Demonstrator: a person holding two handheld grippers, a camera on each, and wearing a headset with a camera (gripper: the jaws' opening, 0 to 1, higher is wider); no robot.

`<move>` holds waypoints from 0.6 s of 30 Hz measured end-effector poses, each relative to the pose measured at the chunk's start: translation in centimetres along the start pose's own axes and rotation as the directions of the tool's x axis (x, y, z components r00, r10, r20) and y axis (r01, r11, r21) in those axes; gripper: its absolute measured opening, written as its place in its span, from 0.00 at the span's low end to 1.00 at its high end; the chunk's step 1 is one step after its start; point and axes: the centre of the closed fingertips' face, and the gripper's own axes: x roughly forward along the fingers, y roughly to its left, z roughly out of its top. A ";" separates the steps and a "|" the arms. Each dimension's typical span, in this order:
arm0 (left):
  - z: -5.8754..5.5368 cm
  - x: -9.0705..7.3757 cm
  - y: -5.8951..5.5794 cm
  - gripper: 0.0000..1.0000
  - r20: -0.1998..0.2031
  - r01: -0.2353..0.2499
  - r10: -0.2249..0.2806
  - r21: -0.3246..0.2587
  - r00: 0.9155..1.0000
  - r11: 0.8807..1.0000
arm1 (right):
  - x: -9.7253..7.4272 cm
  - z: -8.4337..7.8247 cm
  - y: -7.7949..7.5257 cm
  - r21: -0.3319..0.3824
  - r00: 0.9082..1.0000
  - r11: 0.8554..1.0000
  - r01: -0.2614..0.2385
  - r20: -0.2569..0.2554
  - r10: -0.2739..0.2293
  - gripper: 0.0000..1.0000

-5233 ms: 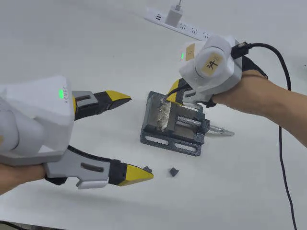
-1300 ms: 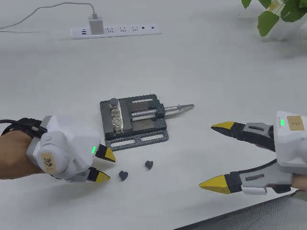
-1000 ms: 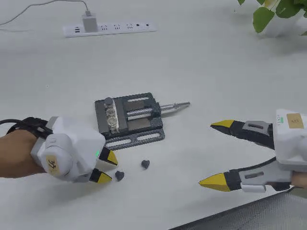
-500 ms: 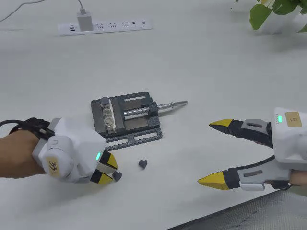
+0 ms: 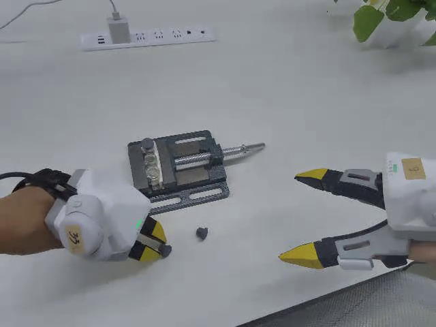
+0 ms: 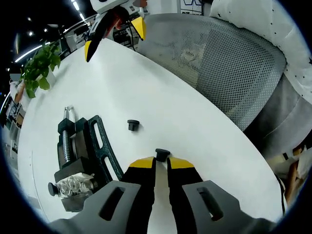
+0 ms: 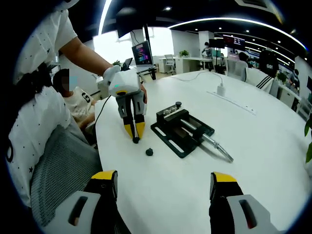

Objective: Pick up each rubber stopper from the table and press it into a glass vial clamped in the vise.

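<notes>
Where its jaws stood apart a second ago, the left gripper (image 5: 158,244), lower left, now pinches one rubber stopper (image 6: 162,154); carrying it to the vise (image 5: 178,167), centre, looks next. The right gripper (image 5: 291,216) gapes, lower right.

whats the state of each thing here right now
left hand-held gripper: shut on gripped stopper
right hand-held gripper: open, empty
loose stopper: lying on table
vise: clamped on vials
vials: upright, end one stoppered
power strip: charger plugged in
</notes>
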 end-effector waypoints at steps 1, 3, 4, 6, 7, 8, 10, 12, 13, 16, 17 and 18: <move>0.0 0.0 0.0 0.06 0.001 -0.001 0.001 -0.001 1.000 1.000 | 0.0 0.0 0.0 0.001 1.000 1.000 -0.001 -0.001 0.001 0.76; 0.1 0.0 0.0 0.05 0.005 -0.002 0.002 -0.004 1.000 1.000 | 0.1 0.0 0.1 0.000 1.000 1.000 -0.002 -0.003 0.002 0.76; 0.1 0.0 0.0 0.05 0.006 -0.003 0.003 -0.005 1.000 1.000 | 0.1 0.1 0.2 0.000 1.000 1.000 -0.002 -0.003 0.002 0.76; 0.2 0.0 0.0 0.06 0.009 -0.004 0.004 -0.006 1.000 1.000 | 0.1 0.3 0.3 0.000 1.000 1.000 -0.002 -0.001 0.002 0.76; 0.3 0.1 0.0 0.06 0.009 -0.004 0.004 -0.005 1.000 1.000 | 0.2 0.3 0.3 -0.001 1.000 1.000 -0.002 0.000 0.002 0.76; 0.2 0.1 0.0 0.06 0.008 -0.003 0.003 -0.004 1.000 1.000 | 0.2 0.4 0.3 -0.002 1.000 1.000 -0.002 -0.002 0.002 0.75; 0.3 0.1 0.1 0.06 0.009 -0.003 0.003 -0.007 1.000 1.000 | 0.2 0.4 0.4 -0.003 1.000 1.000 -0.002 -0.002 0.002 0.75; 0.3 0.1 0.1 0.06 0.010 -0.004 0.004 -0.007 1.000 1.000 | 0.1 0.5 0.4 -0.003 1.000 1.000 -0.001 -0.001 0.001 0.75; 0.3 0.1 0.1 0.06 0.011 -0.005 0.005 -0.008 1.000 1.000 | 0.1 0.6 0.4 -0.003 1.000 1.000 -0.001 -0.001 0.001 0.75; 0.3 0.1 0.1 0.06 0.012 -0.008 0.008 -0.011 1.000 1.000 | 0.1 0.6 0.4 -0.002 1.000 1.000 -0.001 -0.002 0.001 0.75; 0.3 0.1 0.1 0.06 0.012 -0.010 0.010 -0.011 1.000 1.000 | 0.1 0.6 0.5 -0.003 1.000 1.000 -0.001 -0.003 0.001 0.75; 0.3 0.1 0.1 0.05 0.012 -0.012 0.012 -0.013 1.000 1.000 | 0.1 0.6 0.5 -0.004 1.000 1.000 -0.002 -0.003 0.002 0.75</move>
